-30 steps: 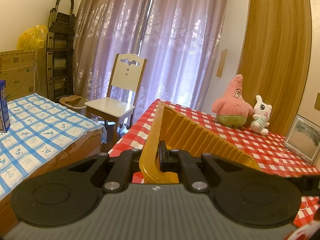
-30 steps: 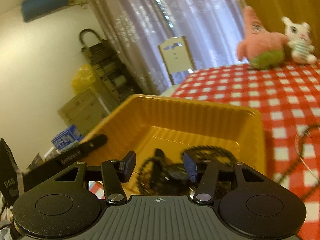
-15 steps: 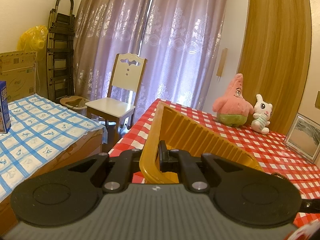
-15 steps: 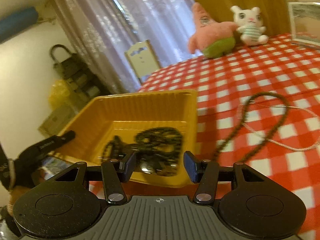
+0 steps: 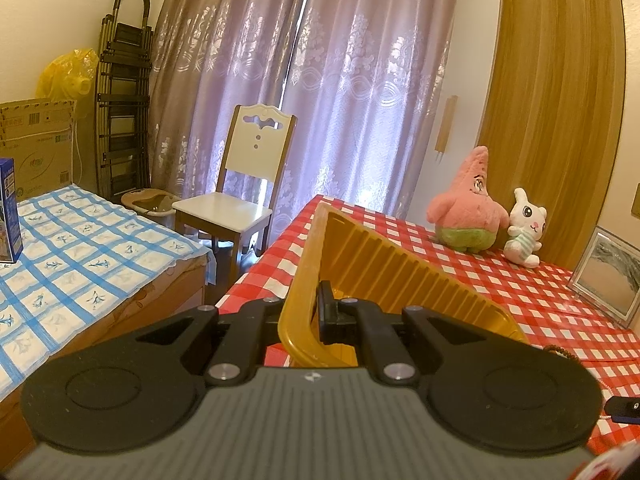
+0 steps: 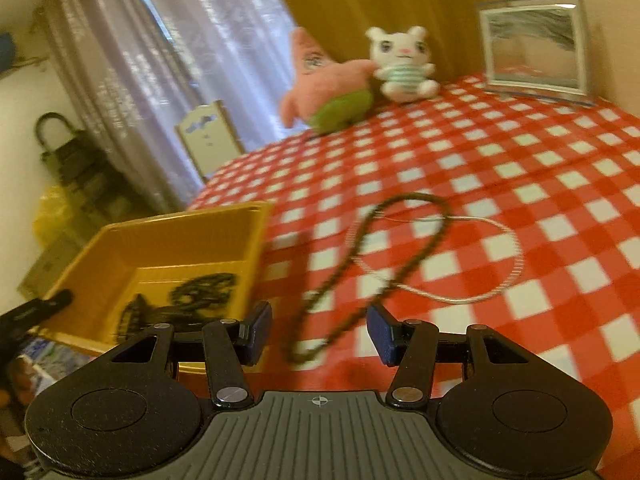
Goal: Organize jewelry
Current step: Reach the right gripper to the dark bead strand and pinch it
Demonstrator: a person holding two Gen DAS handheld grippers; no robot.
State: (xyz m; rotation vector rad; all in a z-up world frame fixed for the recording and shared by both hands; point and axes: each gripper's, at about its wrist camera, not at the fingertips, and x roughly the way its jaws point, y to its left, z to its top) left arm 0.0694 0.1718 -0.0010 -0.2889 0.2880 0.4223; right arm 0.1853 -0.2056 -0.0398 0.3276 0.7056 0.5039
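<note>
Left tongs (image 5: 310, 312) clamp rim of yellow tray (image 6: 160, 256); my right tongs (image 6: 318, 334) half-wide, empty, above near end of dark chain (image 6: 360, 260) beside tray. Risk: chain crosses pale cord (image 6: 472, 296), so lifting may drag cord along.

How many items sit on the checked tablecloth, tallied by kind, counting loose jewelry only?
Loose necklaces: 2, a dark beaded necklace and a pale cord necklace
Plush toys: 2, a pink starfish plush and a white bunny plush
Trays: 1, the yellow tray
Picture frames: 1, the glass frame
Total: 6
</note>
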